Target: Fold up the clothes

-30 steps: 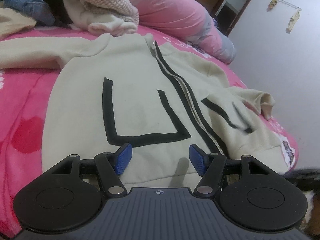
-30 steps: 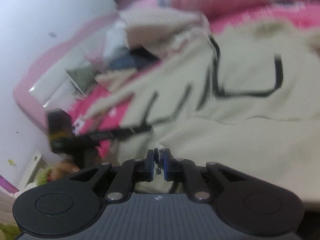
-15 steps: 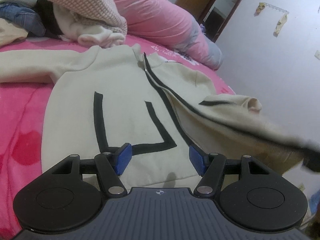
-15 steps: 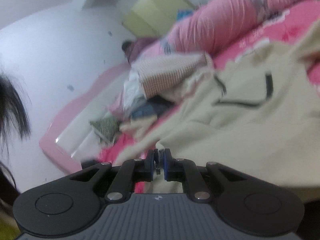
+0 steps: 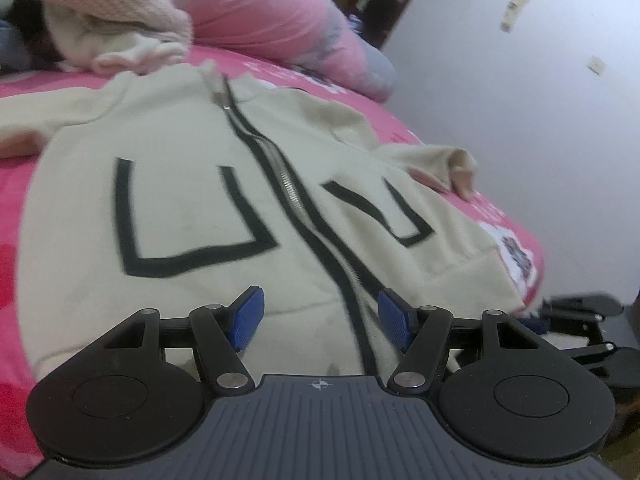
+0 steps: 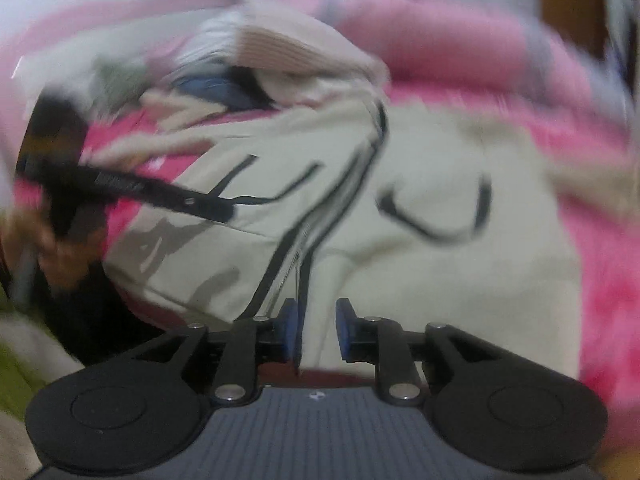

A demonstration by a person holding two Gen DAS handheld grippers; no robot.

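A cream zip-up jacket [image 5: 192, 208] is lying flat on the pink bedspread [image 5: 12, 208], filling the centre of both frames. The left gripper [image 5: 320, 312] is hovering spread wide over the hem at lower centre. The right gripper [image 6: 316, 330] is parted, its 2 fingers straddling the hem beside the zipper [image 6: 298, 248].
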